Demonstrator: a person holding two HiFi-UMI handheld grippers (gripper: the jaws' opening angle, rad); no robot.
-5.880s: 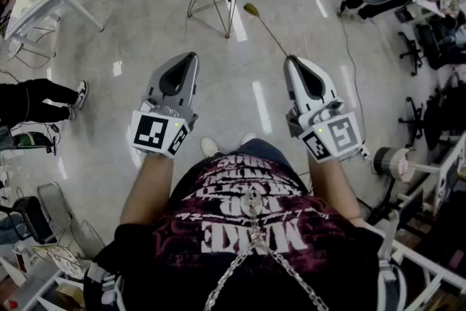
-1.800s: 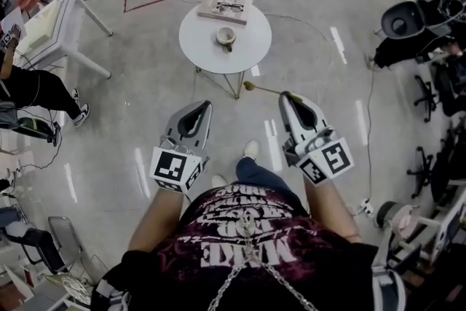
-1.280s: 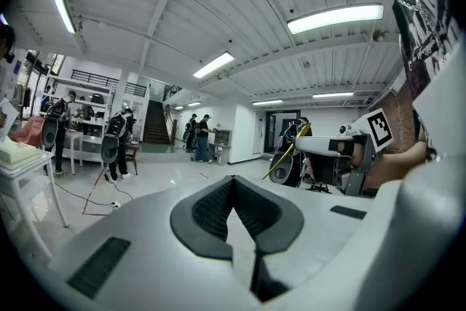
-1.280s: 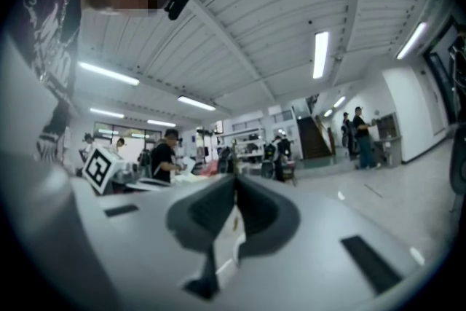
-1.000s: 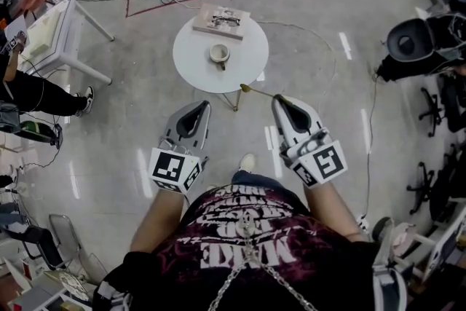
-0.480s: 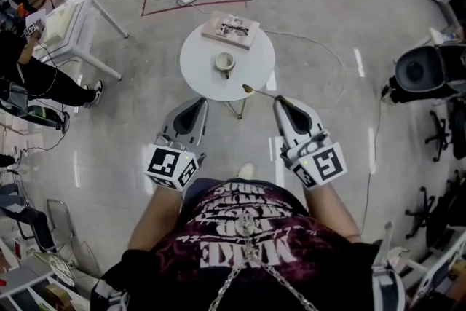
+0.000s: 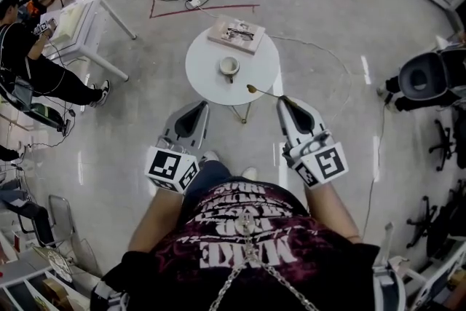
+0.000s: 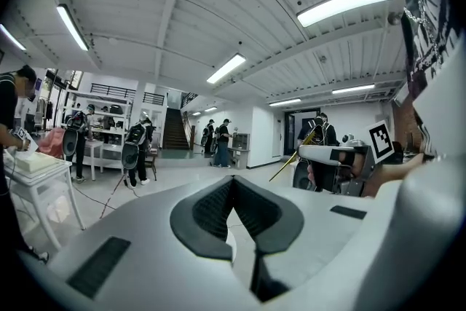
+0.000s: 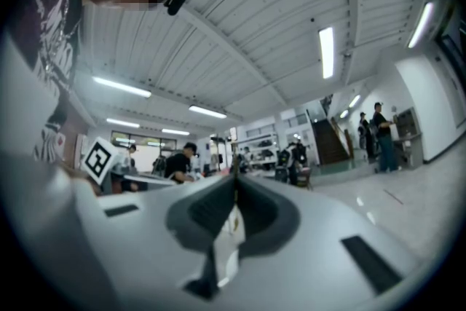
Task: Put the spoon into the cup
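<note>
A small white cup [image 7: 230, 67] stands near the middle of a round white table [image 7: 207, 84] on thin metal legs. My right gripper [image 7: 282, 100] is shut on the thin gold handle of a spoon [image 7: 262, 92]. The spoon's bowl reaches out over the table's near right rim, short of the cup. My left gripper [image 7: 201, 105] hovers just before the table's near edge, shut and empty. In the left gripper view its jaws [image 8: 233, 180] meet at the tips, and the right gripper with the spoon [image 8: 290, 161] shows to the right. In the right gripper view the jaws [image 9: 235, 177] are closed together.
A book [image 7: 237, 34] with a pair of glasses on it lies at the table's far side. A white desk [image 7: 80, 25] and a person [image 7: 36, 65] are at the left. An office chair [image 7: 429, 80] stands at the right. Cables [image 7: 196, 0] run over the floor beyond.
The table has come closer to both grippers. The spoon's bowl, which hung over the floor before the table, now sits over its near right rim. Both grippers stay shut.
</note>
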